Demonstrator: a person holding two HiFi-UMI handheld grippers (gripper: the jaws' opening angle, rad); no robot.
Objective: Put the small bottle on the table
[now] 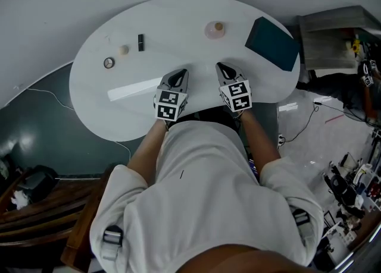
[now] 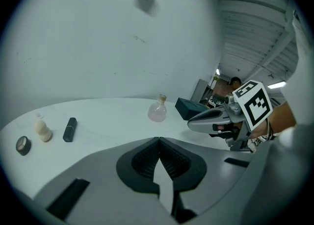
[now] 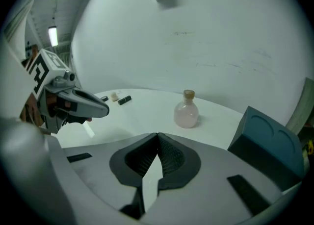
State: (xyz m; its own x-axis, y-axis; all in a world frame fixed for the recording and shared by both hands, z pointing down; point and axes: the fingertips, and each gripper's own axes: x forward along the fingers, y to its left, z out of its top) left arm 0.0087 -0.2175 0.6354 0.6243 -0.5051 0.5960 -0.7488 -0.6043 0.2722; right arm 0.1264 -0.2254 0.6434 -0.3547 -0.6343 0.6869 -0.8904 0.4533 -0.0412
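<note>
Worktop (image 1: 178,22), white and oval, carries a small round disc (image 1: 109,62), a cream gourd-shaped piece (image 1: 124,50) and a black stick (image 1: 141,42) at left. The left tool (image 1: 180,74) and right tool (image 1: 222,67) hang side by side, both closed and empty. Beyond them the small pink corked glass bottle (image 1: 215,29) stands upright on the worktop, near a dark teal box (image 1: 272,43).

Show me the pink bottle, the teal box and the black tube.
pink bottle (image 3: 186,115), right gripper view, round body.
teal box (image 1: 272,43), head view, top face.
black tube (image 2: 69,129), left gripper view, middle.
</note>
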